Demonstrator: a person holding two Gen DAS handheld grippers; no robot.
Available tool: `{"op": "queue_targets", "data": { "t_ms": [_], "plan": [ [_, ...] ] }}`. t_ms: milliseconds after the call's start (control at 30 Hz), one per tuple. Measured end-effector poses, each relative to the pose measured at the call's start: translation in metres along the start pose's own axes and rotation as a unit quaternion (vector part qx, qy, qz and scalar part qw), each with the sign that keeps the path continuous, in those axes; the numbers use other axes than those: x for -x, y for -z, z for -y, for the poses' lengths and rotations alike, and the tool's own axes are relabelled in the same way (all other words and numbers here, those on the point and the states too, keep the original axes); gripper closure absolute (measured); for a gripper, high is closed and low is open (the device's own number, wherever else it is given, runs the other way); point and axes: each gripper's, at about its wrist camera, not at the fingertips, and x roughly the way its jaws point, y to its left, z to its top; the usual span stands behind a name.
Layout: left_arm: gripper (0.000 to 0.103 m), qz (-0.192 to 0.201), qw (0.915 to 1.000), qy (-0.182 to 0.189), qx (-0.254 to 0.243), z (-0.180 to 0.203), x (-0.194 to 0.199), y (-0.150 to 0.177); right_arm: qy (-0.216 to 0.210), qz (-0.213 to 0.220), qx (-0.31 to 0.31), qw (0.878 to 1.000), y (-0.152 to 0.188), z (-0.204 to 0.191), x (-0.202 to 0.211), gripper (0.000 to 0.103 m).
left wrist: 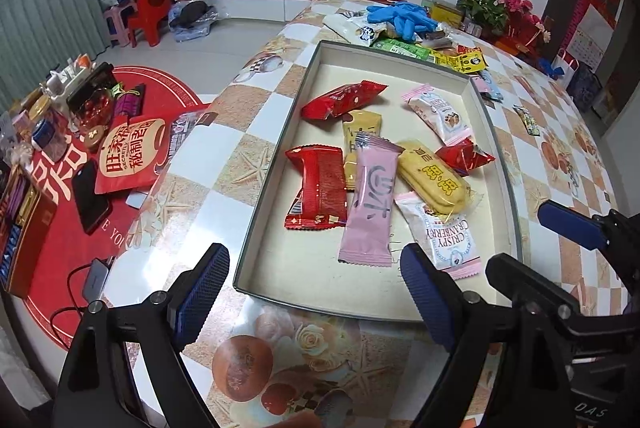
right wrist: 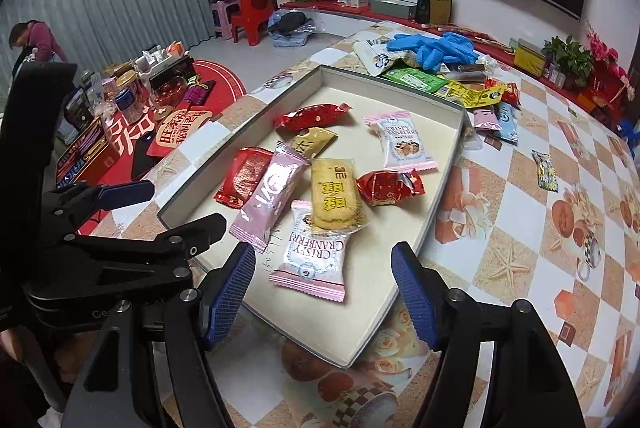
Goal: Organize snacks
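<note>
A shallow grey box lid (left wrist: 276, 187) (right wrist: 448, 171) lies on the patterned table and holds several snack packs: a flat red one (left wrist: 320, 183) (right wrist: 244, 179), a long pink one (left wrist: 370, 203) (right wrist: 272, 195), a yellow biscuit (left wrist: 434, 179) (right wrist: 334, 193) and a "Crispy Cranberry" pack (left wrist: 448, 238) (right wrist: 314, 256). More loose snacks (left wrist: 440, 53) (right wrist: 452, 87) are heaped beyond the lid's far edge. My left gripper (left wrist: 316, 292) hovers open over the lid's near edge, nothing between its fingers. Beside it, my right gripper (right wrist: 324, 292) is open and empty above the near end of the lid.
Blue gloves (left wrist: 400, 15) (right wrist: 436, 47) lie on the far snack pile. A small dark candy (right wrist: 545, 169) sits alone on the table to the right. A low red table (left wrist: 72, 167) crowded with boxes, tins and a phone stands left. A person (right wrist: 34, 39) sits far left.
</note>
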Motion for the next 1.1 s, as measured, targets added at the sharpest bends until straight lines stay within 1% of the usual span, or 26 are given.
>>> {"op": "queue_targets", "data": {
  "t_ms": [300,1000,1100],
  "plan": [
    [0.013,-0.010,0.9999,0.009,0.010,-0.0045,-0.0048,0.0011,-0.005,-0.009,0.001,1.000,0.0004,-0.0019,-0.0061,0.031],
    [0.013,-0.011,0.9999,0.000,-0.001,-0.0009,-0.0070,0.0015,-0.002,-0.012,0.007,1.000,0.0024,-0.0025,-0.0085,0.031],
    [0.013,-0.001,1.0000,-0.007,-0.002,0.0023,-0.0039,0.0029,-0.005,-0.009,0.003,1.000,0.0038,-0.0007,-0.0065,0.031]
  ]
}}
